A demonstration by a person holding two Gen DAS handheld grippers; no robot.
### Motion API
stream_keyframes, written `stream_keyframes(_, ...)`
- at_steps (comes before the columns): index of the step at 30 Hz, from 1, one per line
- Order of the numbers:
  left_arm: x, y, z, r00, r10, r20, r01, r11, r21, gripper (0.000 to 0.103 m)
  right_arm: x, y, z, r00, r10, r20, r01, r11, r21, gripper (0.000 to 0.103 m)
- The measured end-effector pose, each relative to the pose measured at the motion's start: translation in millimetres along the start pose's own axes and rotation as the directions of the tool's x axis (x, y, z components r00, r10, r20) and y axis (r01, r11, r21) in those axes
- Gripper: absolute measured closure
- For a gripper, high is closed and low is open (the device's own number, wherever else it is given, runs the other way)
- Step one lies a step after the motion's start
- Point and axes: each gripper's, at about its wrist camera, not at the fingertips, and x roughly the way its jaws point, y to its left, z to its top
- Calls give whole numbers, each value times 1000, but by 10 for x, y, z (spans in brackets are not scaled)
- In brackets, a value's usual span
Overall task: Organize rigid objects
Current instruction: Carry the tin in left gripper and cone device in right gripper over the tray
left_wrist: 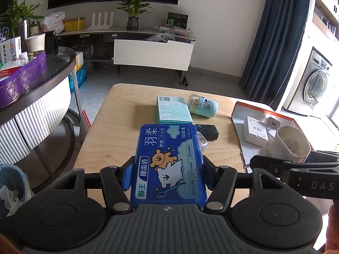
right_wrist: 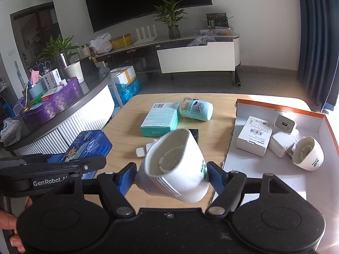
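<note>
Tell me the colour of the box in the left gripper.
Blue floss box, cartoon bear print; left wrist view shows it best.

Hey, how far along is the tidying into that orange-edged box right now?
Done: the orange-edged box already holds a white carton, two white chargers and a white cup.

In hand: the left hand-held gripper clamps the blue floss box; the right hand-held gripper clamps another white cup.

Left on the table: the teal box, toothpick jar, a black item and a small bottle.
</note>
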Motion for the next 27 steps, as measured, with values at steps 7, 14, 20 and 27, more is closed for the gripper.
stream_keyframes(7,-92,-102,-64,1000,-11,0,11,1000,12,40,-148,-38,-65,1000,-7,12,7,1000,15,16)
stream_keyframes(14,-145,-187,-108,1000,-22,-1,22,1000,21,40,-272,-78,-130,1000,-14,24,13,1000,21,16)
stream_keyframes(20,-180,-272,-135,999,-35,3,35,999,33,40,-357,-132,-152,999,-20,35,18,999,33,16)
stream_keyframes(27,-195,-322,-151,999,-46,1,46,998,37,40,-438,-190,-153,998,-39,52,37,998,41,16)
